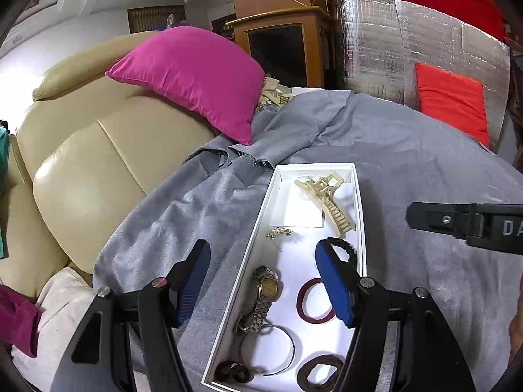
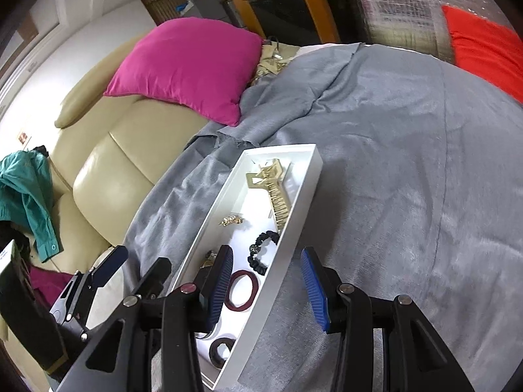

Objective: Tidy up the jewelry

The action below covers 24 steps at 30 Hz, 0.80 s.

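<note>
A long white tray (image 1: pixel 258 228) (image 2: pixel 294 228) lies on grey cloth. It holds a gold hair claw (image 1: pixel 327 201) (image 2: pixel 274 189), a pearl brooch (image 1: pixel 279 232), a black scrunchie (image 1: pixel 348 251) (image 2: pixel 261 248), a watch (image 1: pixel 266 289), a maroon hair tie (image 1: pixel 305 300) (image 2: pixel 243 290), a thin bangle (image 1: pixel 287 349) and a brown hair tie (image 1: pixel 320 372). My left gripper (image 1: pixel 263 248) hovers open over the tray's near half with nothing between its pads. My right gripper (image 2: pixel 267 251) stands open astride the tray's right wall without pressing it. One right finger (image 1: pixel 434 217) shows at the left wrist view's right edge.
The grey cloth (image 2: pixel 392 163) covers a rounded surface beside a beige leather sofa (image 1: pixel 98 170). A pink cushion (image 1: pixel 193 75) leans on the sofa. Behind stand a silver foil panel (image 1: pixel 392 45), a red cushion (image 1: pixel 454 101) and a wooden cabinet (image 1: pixel 278 32). A teal garment (image 2: pixel 29 189) lies at left.
</note>
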Tool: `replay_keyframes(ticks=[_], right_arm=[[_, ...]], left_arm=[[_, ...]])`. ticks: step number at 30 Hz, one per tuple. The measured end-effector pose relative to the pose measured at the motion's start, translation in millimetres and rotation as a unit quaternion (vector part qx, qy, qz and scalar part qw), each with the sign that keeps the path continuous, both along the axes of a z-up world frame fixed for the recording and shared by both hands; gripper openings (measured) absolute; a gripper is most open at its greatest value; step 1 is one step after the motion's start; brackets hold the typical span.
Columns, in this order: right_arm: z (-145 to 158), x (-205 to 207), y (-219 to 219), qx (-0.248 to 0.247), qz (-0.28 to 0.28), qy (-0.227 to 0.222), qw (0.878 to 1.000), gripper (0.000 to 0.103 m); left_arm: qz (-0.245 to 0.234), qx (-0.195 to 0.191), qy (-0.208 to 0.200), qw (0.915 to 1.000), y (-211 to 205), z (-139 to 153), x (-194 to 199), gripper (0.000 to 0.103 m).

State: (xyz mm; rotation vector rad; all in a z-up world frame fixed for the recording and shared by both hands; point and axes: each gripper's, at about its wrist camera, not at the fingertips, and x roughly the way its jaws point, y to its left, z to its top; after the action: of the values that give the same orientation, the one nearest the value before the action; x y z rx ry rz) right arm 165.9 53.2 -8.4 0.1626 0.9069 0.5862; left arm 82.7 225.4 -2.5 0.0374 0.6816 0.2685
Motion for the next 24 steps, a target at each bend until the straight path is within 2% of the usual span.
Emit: replay_keyframes(ticks=[6, 8, 13, 18, 21, 24], right_arm=[[11.0, -23.1, -14.7, 0.002, -0.010, -0.008, 1.000, 0.048], [18.3, -40.4, -16.9, -0.007, -0.008, -0.020, 1.000, 0.048], [39.6, -94.2, -20.8, -0.020, -0.010, -0.057, 0.998, 0.055], [57.1, -145.6, -26.4, -0.018, -0.022, -0.086, 0.996, 0.056], [68.7, -181.0, -28.3, -0.025, -0.029, -0.113, 0.993, 0.063], [81.0, -215.8, -30.1, -0.028, -0.030, -0.141, 0.989, 0.063]], left_arm=[[0.007, 0.009, 0.001, 0.9999, -9.1, 4.1, -24.6, 0.069], [0.010, 0.005, 0.002, 0.9999, -11.5, 7.0, -39.1, 0.083], [0.013, -0.004, 0.001, 0.9999, -11.2, 22.7, -80.9, 0.087], [0.032, 0.022, -0.009, 0.9992, -8.3, 50.0, -121.9, 0.091], [0.056, 0.049, -0.019, 0.9971, -8.1, 68.4, -148.6, 0.091], [0.063, 0.075, -0.033, 0.9946, -9.5, 84.6, -175.3, 0.091]])
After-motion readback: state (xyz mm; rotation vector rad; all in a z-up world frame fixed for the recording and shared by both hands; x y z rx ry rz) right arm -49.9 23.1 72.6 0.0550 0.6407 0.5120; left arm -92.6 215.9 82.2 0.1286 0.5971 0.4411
